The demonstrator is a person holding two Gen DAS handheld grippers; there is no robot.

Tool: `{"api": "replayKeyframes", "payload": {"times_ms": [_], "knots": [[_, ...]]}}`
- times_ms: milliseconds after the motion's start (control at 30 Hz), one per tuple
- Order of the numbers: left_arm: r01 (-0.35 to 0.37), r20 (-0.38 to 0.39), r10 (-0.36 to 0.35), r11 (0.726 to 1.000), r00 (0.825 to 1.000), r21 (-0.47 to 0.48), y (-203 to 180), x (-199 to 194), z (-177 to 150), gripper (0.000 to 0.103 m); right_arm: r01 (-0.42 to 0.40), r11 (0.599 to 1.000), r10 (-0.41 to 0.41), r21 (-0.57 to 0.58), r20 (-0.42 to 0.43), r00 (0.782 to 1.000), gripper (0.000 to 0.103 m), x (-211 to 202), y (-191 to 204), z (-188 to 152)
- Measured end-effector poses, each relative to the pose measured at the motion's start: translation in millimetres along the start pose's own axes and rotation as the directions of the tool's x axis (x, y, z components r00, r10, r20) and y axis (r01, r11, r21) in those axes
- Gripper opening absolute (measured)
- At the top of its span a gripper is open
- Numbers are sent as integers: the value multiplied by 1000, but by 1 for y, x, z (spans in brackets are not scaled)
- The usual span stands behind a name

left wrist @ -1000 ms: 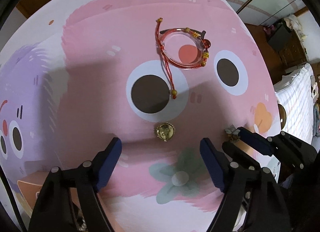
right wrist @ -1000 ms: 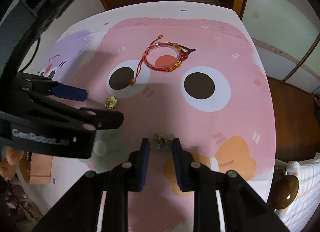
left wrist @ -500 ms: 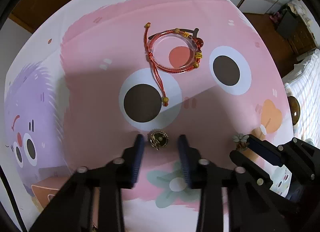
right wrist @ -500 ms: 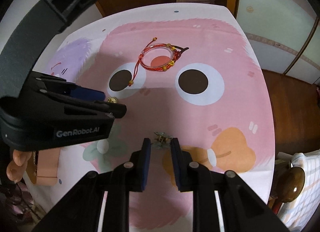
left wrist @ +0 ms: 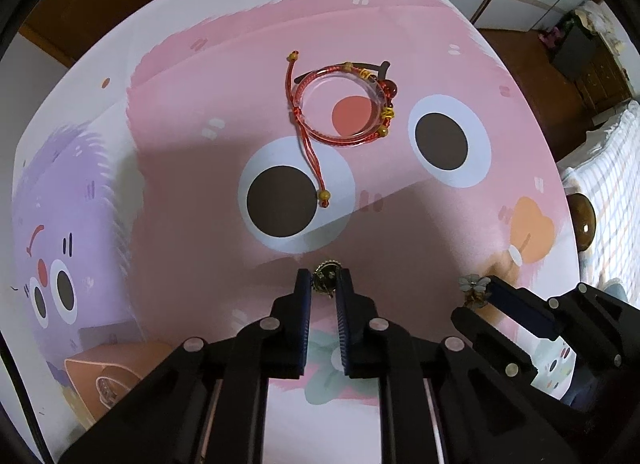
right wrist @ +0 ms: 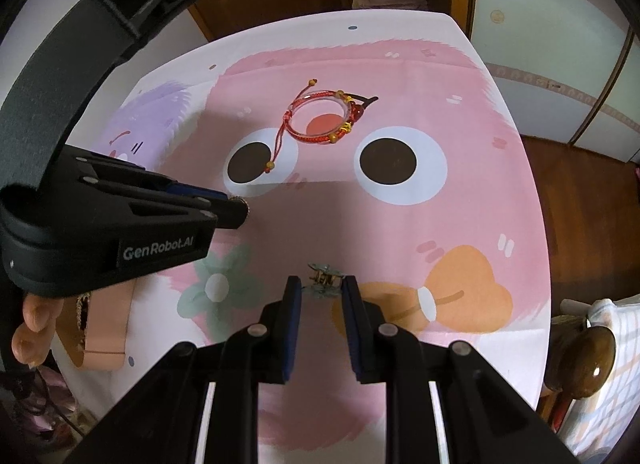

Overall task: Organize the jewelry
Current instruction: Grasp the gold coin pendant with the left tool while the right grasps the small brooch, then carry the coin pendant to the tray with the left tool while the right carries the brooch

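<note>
Two grippers seen over pink cartoon-print cloth (left wrist: 400, 232). Far left, near edge: tan box (right wrist: 106, 320) seen beside person's fingers (right wrist: 30, 324). Left gripper (left wrist: 323, 284) clamped on small gold round ornament (left wrist: 326, 276), pinched at fingertips. Mid-cloth, far side: red cord bracelet (left wrist: 340, 103) laid flat with clear bangle inside loop, well apart from both grippers. Right gripper (right wrist: 320, 288) narrowed onto small flower-shaped earring (right wrist: 322, 278), held between pads near orange print.
</note>
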State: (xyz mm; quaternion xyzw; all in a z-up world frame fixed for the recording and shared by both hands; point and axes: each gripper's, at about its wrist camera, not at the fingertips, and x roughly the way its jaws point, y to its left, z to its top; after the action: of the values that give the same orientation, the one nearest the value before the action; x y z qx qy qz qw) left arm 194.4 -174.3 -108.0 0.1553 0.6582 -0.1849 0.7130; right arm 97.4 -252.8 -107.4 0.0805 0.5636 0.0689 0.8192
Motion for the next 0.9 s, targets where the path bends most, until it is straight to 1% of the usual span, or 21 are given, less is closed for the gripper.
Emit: {"api": "replayKeyframes", "payload": {"times_ms": [200, 267, 333, 533, 700, 900], "knots": [[15, 22, -15, 1000, 1000, -11, -5, -11, -12, 10, -6, 1000, 6, -12, 12, 1000, 21, -7, 6, 0], [21, 28, -21, 1000, 999, -10, 4, -15, -18, 10, -7, 1000, 7, -16, 16, 1000, 21, -11, 9, 0], [28, 41, -28, 1000, 999, -10, 7, -24, -22, 10, -10, 1000, 11, -21, 19, 1000, 21, -14, 12, 0], [33, 102, -31, 999, 994, -15, 25, -60, -52, 10, -25, 998, 27, -65, 40, 999, 21, -32, 33, -4], [12, 172, -2, 998, 985, -58, 52, -98, -100, 10, -63, 991, 71, -118, 65, 995, 21, -51, 64, -7], [-19, 241, 47, 993, 969, -119, 78, -120, -149, 10, -104, 974, 120, -202, 68, 990, 21, -66, 108, -18]]}}
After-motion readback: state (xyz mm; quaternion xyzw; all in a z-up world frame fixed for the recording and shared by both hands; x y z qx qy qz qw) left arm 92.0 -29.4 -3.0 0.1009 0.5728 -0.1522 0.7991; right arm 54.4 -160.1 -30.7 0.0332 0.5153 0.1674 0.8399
